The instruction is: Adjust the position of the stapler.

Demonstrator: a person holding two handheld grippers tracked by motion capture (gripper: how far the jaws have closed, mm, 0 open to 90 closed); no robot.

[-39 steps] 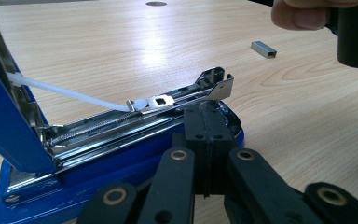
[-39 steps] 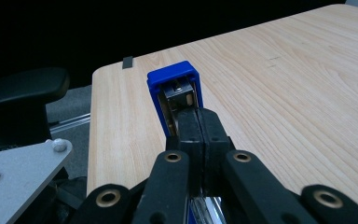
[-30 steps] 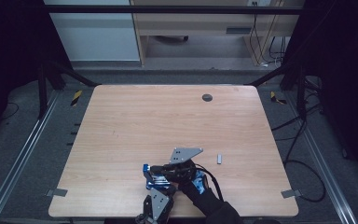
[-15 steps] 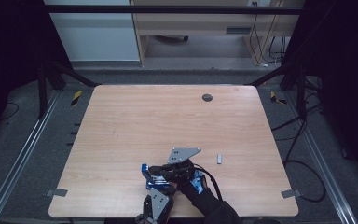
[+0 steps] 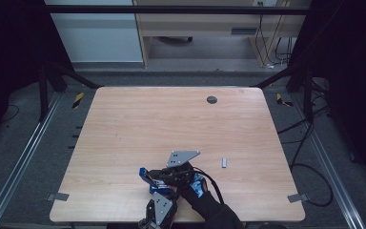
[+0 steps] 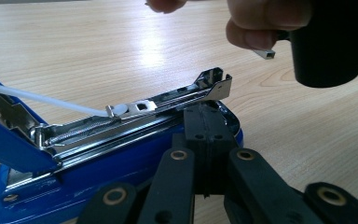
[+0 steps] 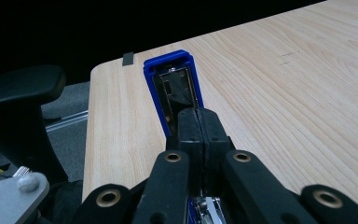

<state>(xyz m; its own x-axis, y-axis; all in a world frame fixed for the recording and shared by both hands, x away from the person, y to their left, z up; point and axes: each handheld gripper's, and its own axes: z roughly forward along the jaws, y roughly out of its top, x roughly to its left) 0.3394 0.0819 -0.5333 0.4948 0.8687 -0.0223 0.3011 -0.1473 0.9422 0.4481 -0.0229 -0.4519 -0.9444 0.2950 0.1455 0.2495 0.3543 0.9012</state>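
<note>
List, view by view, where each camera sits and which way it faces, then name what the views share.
High view: above the table's near edge, looking forward and down; a forearm and both claws show.
Left gripper view: on the left claw, facing the open blue stapler's metal magazine; fingers above.
Right gripper view: on the right claw, looking along the stapler's lid.
Shared: the stapler.

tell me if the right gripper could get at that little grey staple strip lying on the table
Probably yes, once it lets go: the right gripper is shut on the blue stapler, while the staple strip lies alone on bare table just to its right, nothing between.
</note>
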